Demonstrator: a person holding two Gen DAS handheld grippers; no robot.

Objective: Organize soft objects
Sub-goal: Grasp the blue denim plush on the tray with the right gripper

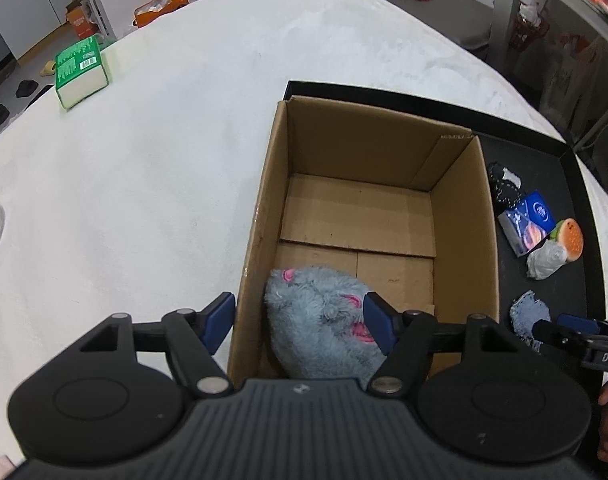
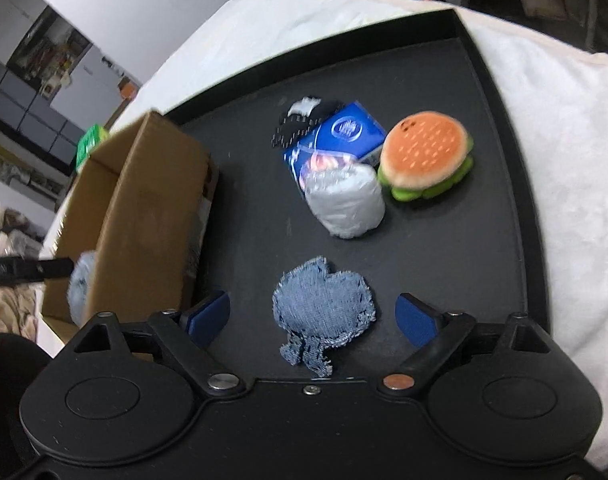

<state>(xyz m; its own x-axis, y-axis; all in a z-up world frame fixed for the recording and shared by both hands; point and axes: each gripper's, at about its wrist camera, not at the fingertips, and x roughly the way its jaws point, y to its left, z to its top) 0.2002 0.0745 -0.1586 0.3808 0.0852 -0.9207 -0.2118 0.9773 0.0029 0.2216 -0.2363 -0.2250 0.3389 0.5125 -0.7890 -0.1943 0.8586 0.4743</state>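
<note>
L gripper [image 1: 300, 322] fingers stood apart over the plush [image 1: 320, 320], dropped in my box [image 1: 384, 148]. R gripper [image 2: 312, 316], fingers apart, straddled the denim patch [image 2: 324, 312]; next I'd lower & pinch.

Both views are evenly and softly lit with faint shadows; strong fisheye bending is seen at the edges, and the right view is smeared by blur

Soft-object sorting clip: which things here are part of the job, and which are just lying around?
Job items:
- cardboard box
- grey plush toy, in the box
- denim patch
- burger plush
- grey fabric roll
- black tray

Lying about:
- green tissue pack on the white cover
- blue packet
</note>
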